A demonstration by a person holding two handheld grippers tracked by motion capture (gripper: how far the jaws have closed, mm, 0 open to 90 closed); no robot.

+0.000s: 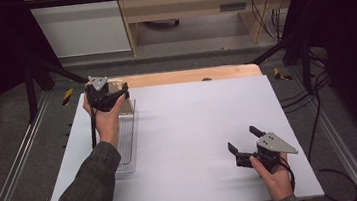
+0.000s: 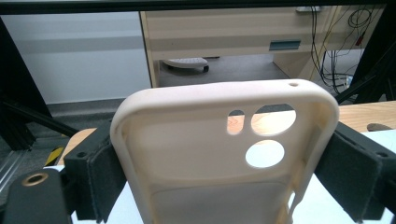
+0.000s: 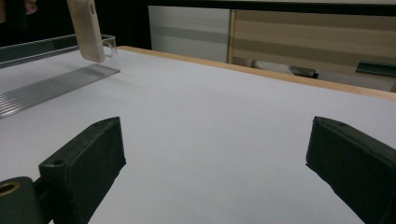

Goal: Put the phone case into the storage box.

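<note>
A cream phone case (image 2: 201,158) with round camera holes stands upright between the two black jaws of my left gripper (image 2: 229,175), which is shut on its sides. In the high view my left gripper (image 1: 114,95) holds the phone case (image 1: 127,106) above the far end of a clear ridged tray (image 1: 126,141) at the table's left. From the right gripper view the phone case (image 3: 86,30) hangs just over the tray (image 3: 46,88). My right gripper (image 1: 243,140) rests low at the front right, open, with nothing between its jaws (image 3: 215,158).
The white table top (image 1: 194,129) stretches between the two grippers. A wooden strip (image 1: 189,75) runs along its far edge. Black frame posts (image 1: 31,85) stand at the back corners, and cables (image 1: 318,111) trail off the right side.
</note>
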